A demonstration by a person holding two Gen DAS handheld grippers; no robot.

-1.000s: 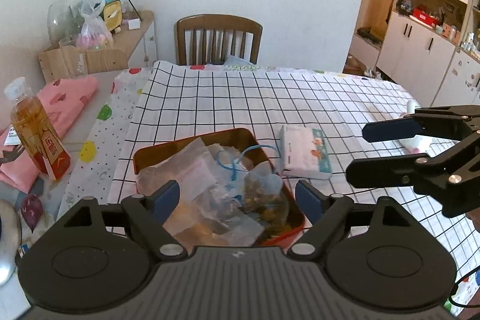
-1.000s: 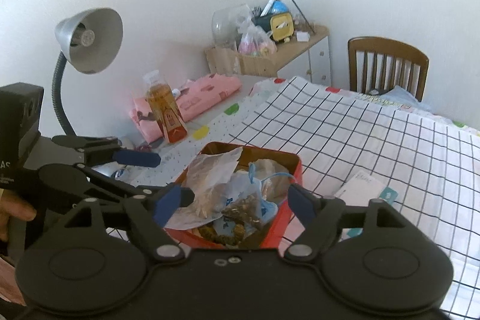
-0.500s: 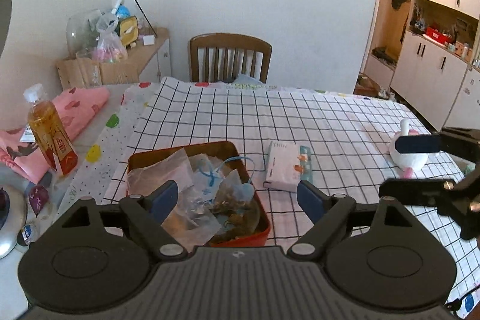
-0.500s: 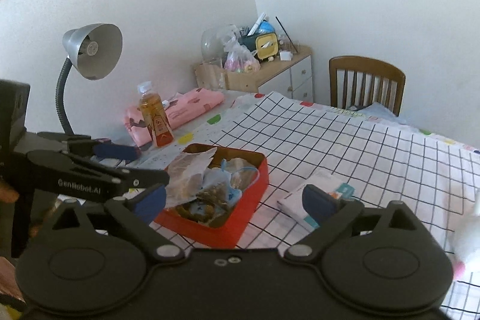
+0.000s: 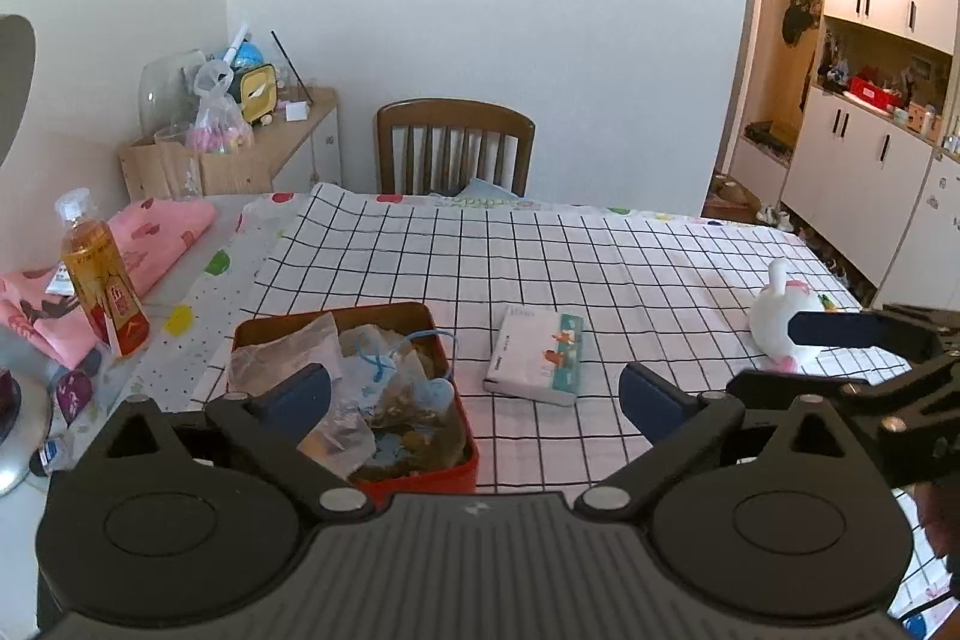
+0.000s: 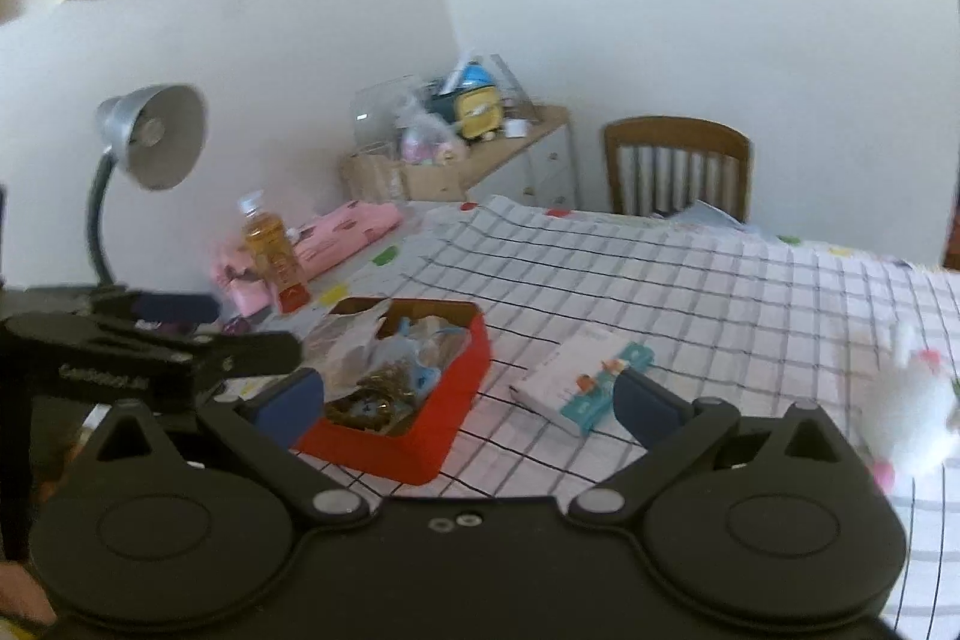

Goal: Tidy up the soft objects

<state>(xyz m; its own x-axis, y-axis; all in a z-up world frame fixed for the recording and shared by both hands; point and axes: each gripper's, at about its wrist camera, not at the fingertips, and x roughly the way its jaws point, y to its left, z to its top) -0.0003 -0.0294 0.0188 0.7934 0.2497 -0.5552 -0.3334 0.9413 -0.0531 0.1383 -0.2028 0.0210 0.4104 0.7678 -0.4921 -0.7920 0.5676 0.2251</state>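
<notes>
- Two grippers hang over the near edge of the checked tablecloth (image 5: pixel 540 256), neither carrying anything.
- Far left in the left wrist view, a tea bottle (image 5: pixel 102 292) stands upright beside a folded pink cloth (image 5: pixel 150 244), both off the checked part.
- Next comes the red tin (image 5: pixel 420 472), open and stuffed with crumpled clear bags (image 5: pixel 360 400) and a blue cord; the bags sit inside it, some edges poking above the rim.
- The left gripper (image 5: pixel 474 394) has just been opening and its jaws now stand wide apart with nothing between the pads; the tin lies beyond them on the table.
- Just right of the tin, apart from it, a tissue pack (image 5: pixel 537 358) lies flat.
- Further right, near the table's edge, a white plush toy (image 5: pixel 780 316) sits alone, well apart from the tin.
- The right gripper (image 6: pixel 468 394) has also just been opening, jaws spread and empty; in its own view the plush (image 6: pixel 918 412) is blurred at the right edge.
- My reading: the bags look sorted, and the step in hand is picking the next soft item.
- The plush is likeliest, which calls for swinging the right gripper over and closing gently on its body.
</notes>
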